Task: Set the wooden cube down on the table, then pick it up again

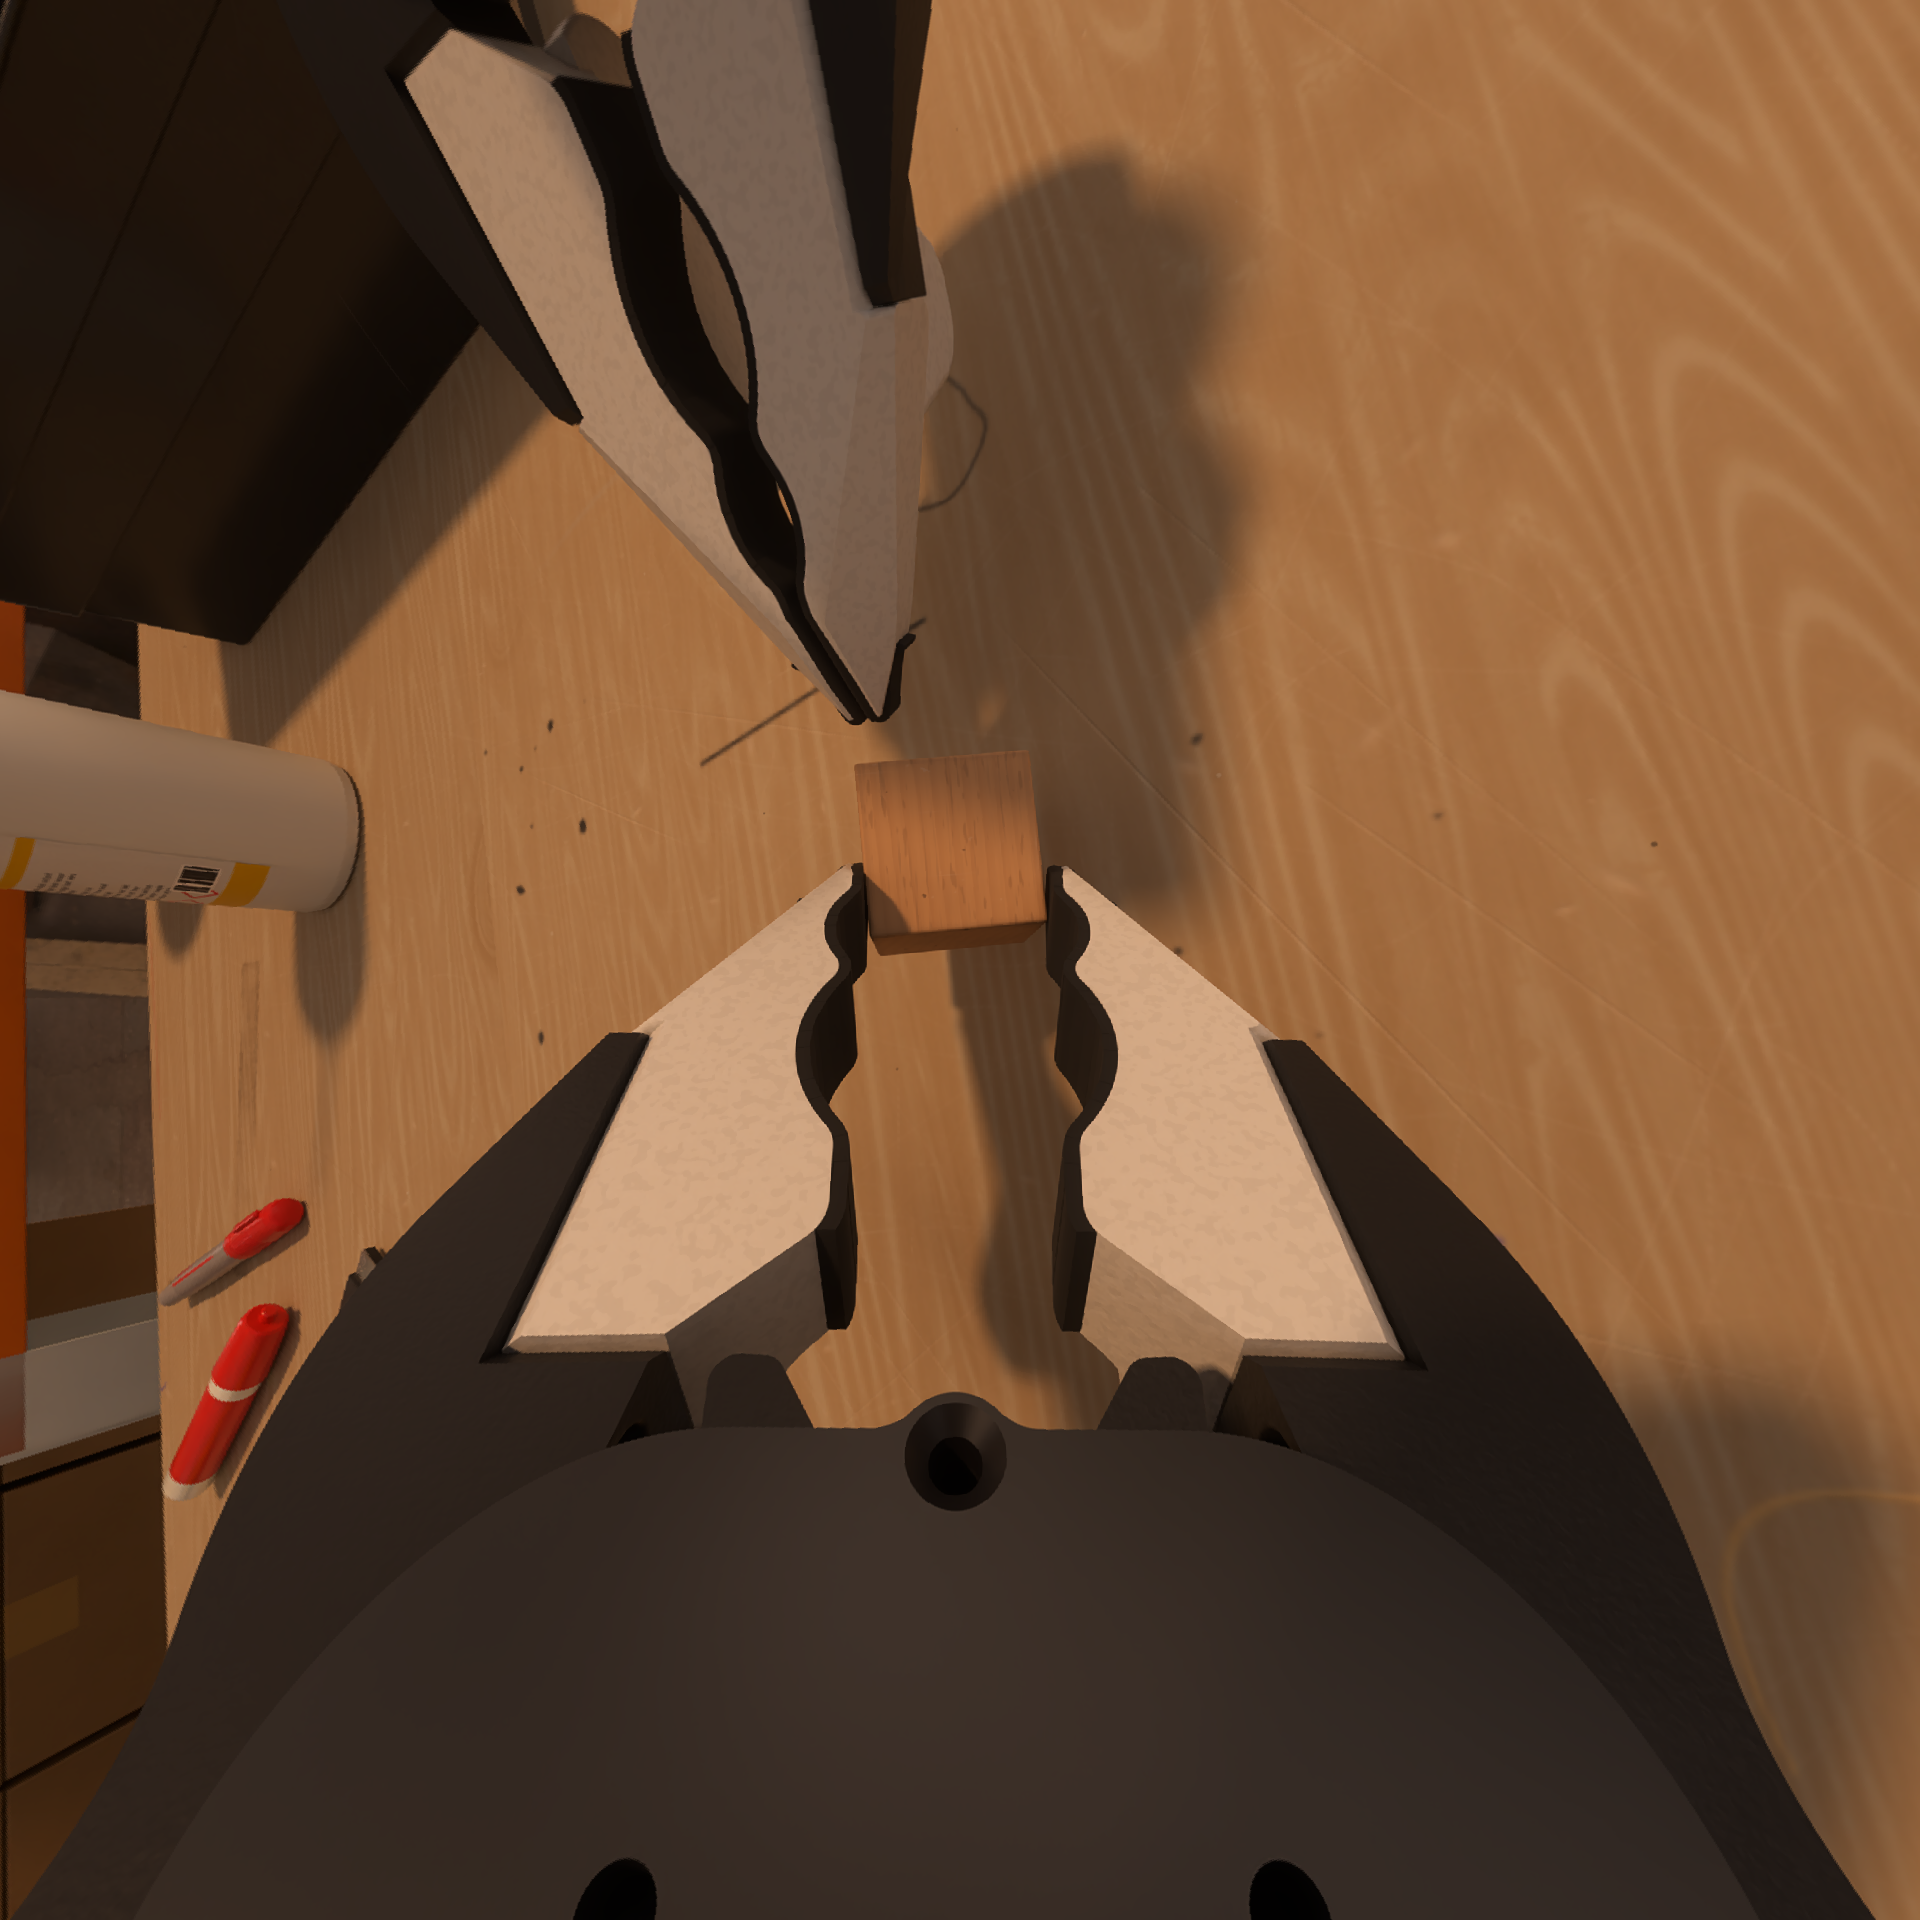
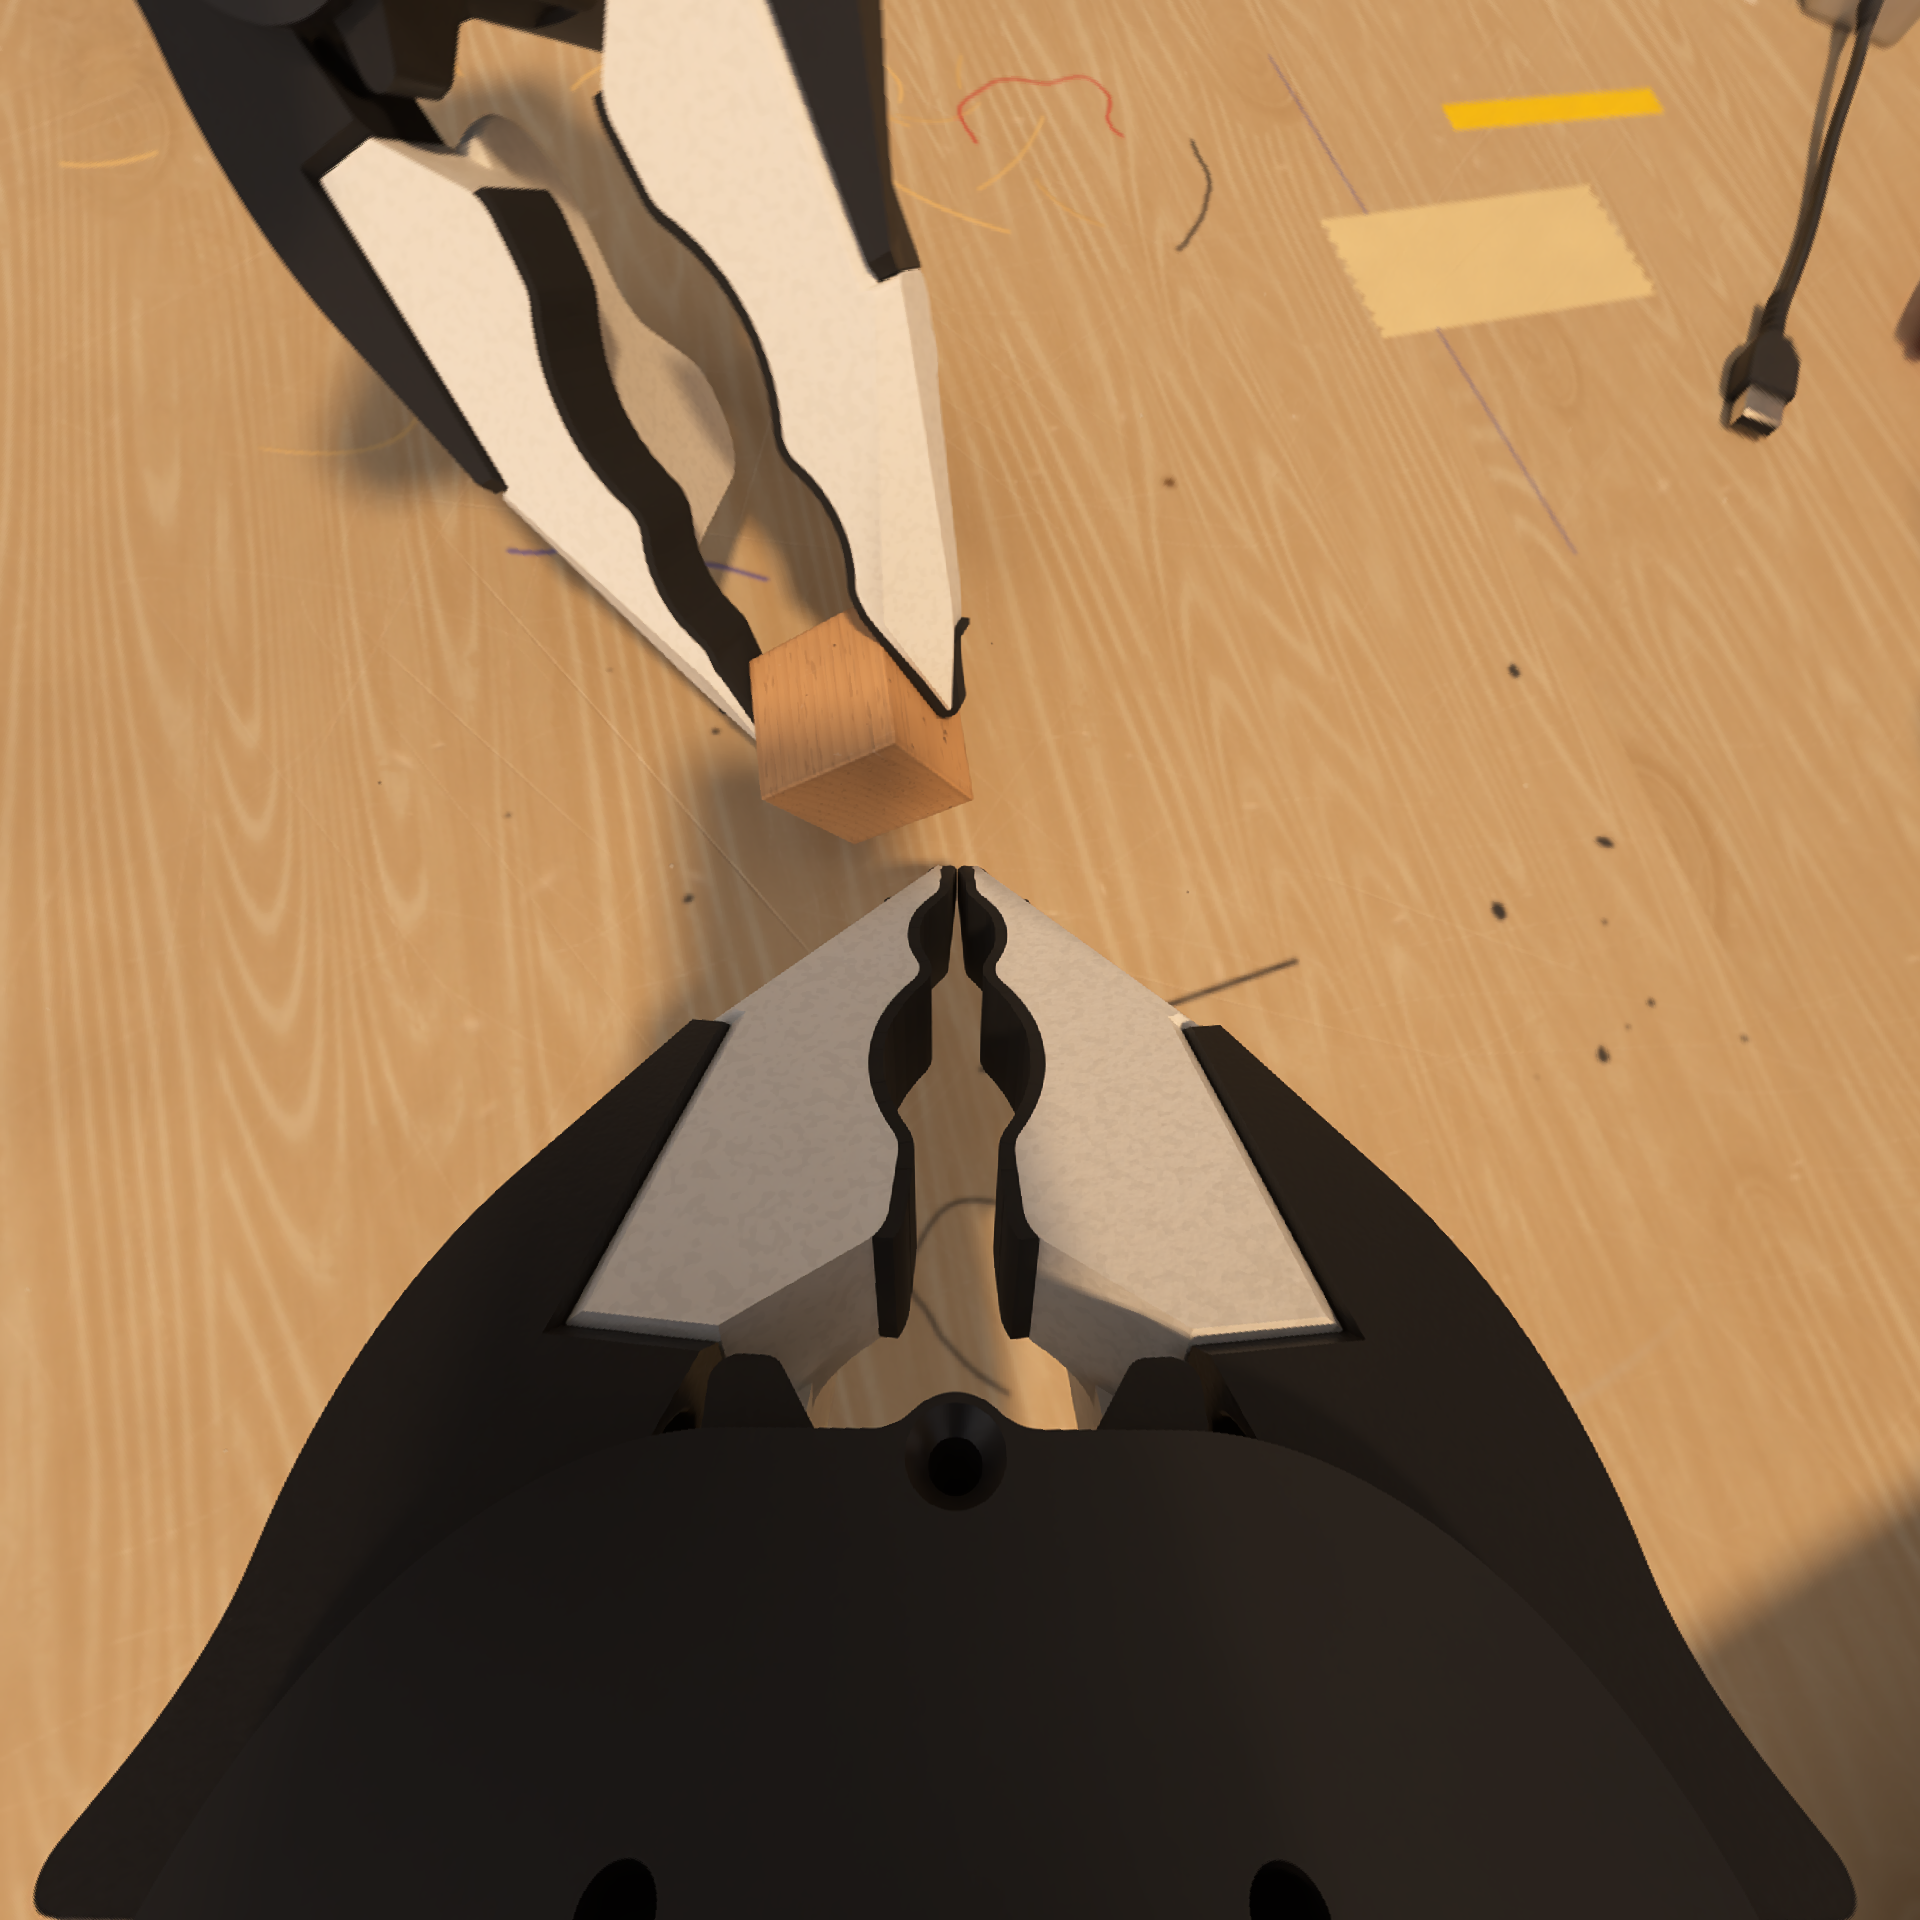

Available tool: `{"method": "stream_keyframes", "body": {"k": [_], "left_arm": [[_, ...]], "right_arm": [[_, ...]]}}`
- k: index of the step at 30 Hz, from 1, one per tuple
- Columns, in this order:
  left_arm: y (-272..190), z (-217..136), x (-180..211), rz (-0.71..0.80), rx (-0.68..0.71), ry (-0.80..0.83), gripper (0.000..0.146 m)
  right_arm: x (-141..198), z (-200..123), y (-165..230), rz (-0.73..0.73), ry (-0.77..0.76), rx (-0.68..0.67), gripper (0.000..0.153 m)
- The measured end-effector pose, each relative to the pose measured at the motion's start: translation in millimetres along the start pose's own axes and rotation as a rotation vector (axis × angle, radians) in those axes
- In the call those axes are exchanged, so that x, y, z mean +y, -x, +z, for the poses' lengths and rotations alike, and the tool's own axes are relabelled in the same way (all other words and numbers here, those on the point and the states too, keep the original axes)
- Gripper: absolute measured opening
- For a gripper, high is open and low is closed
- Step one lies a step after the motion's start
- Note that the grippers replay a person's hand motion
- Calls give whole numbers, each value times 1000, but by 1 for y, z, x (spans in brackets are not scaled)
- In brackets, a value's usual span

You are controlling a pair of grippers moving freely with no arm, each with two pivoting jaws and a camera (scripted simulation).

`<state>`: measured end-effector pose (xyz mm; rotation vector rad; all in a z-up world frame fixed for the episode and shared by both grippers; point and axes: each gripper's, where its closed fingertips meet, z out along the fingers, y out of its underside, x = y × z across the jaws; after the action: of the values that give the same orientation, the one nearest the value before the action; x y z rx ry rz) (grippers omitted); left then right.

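The small wooden cube (image 1: 948, 847) sits between my left gripper's (image 1: 954, 883) two fingertips, which are shut on its sides, low over the wooden table (image 1: 1455, 623). I cannot tell whether the cube touches the table. In the right wrist view the cube (image 2: 852, 727) shows in the left gripper (image 2: 847, 707), coming in from the upper left. My right gripper (image 2: 956, 878) is shut and empty, its tips a short way from the cube and pointing at it. It also shows in the left wrist view (image 1: 868, 712), just beyond the cube.
A white cylinder (image 1: 177, 810) lies at the table's left edge, with two red markers (image 1: 229, 1392) nearer along that edge. A dark box (image 1: 208, 312) stands at the far left. A tan patch (image 2: 1486, 260), a yellow strip (image 2: 1553, 107) and a cable plug (image 2: 1761, 384) lie at the upper right.
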<state>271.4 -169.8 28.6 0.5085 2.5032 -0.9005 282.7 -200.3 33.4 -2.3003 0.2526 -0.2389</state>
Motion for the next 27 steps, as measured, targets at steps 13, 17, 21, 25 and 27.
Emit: {"method": "stream_keyframes", "body": {"k": [13,17,21,25,27], "left_arm": [[0,3,-2,89,-79,3,34],[0,8,1,104,-91,47,34],[13,1,-6,-58,-64,-51,34],[25,-5,-8,-110,-94,-88,34],[31,-8,-10,-120,-122,-105,34]], "right_arm": [[-4,1,6,71,-25,-79,0],[0,3,3,14,31,-3,0],[-11,-6,-5,57,-53,8,1],[-18,-15,-13,55,-89,64,0],[-21,-19,-16,56,-114,90,0]]}}
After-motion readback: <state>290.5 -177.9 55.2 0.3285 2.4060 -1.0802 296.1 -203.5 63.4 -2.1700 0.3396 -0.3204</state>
